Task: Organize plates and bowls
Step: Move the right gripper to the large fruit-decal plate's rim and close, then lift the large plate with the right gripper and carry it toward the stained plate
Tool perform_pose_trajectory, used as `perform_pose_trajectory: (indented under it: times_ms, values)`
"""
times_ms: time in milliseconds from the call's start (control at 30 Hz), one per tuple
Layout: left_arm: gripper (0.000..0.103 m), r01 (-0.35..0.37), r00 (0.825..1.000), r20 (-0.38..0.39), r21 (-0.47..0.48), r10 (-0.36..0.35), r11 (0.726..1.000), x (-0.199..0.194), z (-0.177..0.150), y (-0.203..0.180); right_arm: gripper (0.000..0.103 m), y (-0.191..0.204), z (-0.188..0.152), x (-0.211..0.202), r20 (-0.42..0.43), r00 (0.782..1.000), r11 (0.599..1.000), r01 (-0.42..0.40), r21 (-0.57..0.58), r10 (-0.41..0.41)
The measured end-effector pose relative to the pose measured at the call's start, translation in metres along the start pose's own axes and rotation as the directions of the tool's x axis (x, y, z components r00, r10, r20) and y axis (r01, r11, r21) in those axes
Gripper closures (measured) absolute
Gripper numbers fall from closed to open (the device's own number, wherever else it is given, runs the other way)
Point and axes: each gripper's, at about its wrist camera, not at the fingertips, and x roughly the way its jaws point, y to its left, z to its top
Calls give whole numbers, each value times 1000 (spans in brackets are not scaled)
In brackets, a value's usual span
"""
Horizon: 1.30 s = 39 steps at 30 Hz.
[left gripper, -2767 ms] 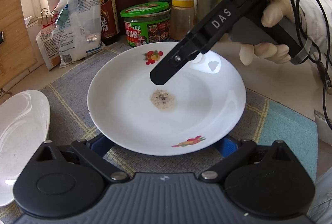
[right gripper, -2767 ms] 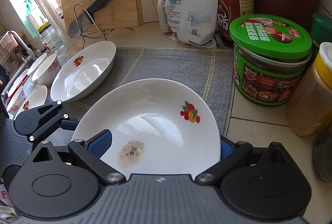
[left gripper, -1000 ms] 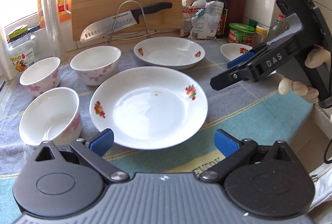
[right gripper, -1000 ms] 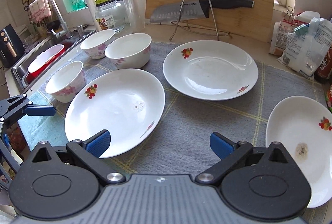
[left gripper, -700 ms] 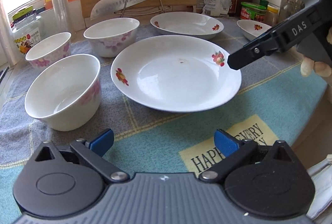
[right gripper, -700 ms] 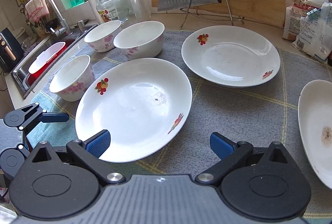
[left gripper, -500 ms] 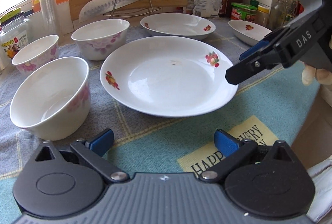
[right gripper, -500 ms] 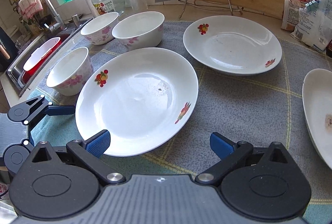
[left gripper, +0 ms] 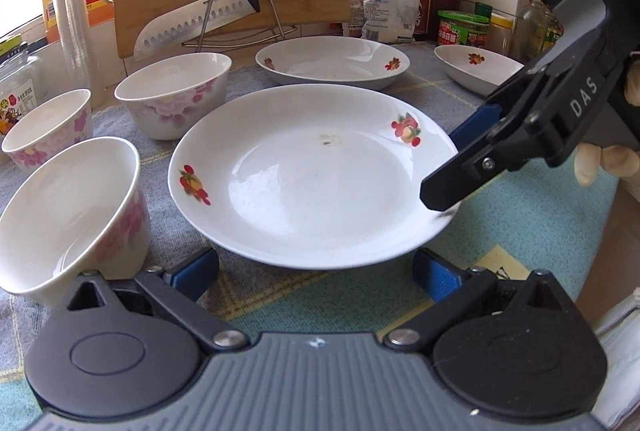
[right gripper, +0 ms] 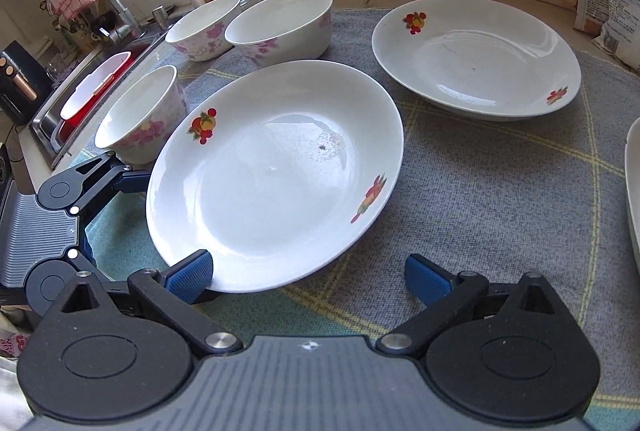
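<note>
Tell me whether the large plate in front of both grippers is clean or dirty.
Slightly dirty. The large plate is empty of food, but a small dark speck with a faint smear sits near its centre, visible in both wrist views.

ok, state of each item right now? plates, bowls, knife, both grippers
Near plate: flat on mat, small dark speck inside, both grippers at its rim.
Middle plate: flat on mat, empty.
Far right plate: on mat, not stacked.
Three bowls: upright, empty, unstacked.
Knife: resting on wire rack.
Left gripper: open, holding nothing.
Right gripper: open, holding nothing.
</note>
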Motion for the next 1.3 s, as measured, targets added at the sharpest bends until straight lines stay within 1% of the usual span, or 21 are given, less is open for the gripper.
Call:
perform_pose_trajectory:
  times_ms: [167, 467, 733, 1000, 1300]
  values:
    - [0, -7, 1000, 1, -6, 7, 1000, 2, 2, 0, 0, -8, 17, 7, -19, 999, 999, -41, -21, 41]
    - [0, -14, 1000, 3, -13, 14, 1000, 3, 3, -1, 0, -19, 51, 25, -49, 995, 995, -93, -40, 91]
    - [0, -12, 1000, 6, -11, 12, 1000, 3, 2, 0, 0, -18, 79, 43, -76, 992, 990, -106, -98, 99]
    - [1, -4, 1000, 6, -3, 4, 1000, 3, 3, 1, 0, -14, 86, 49, -82, 991, 988, -116, -105, 107]
    - [1, -14, 1000, 16, 14, 14, 1000, 1, 2, 2, 0, -14, 90, 51, -82, 989, 987, -134, -85, 127]
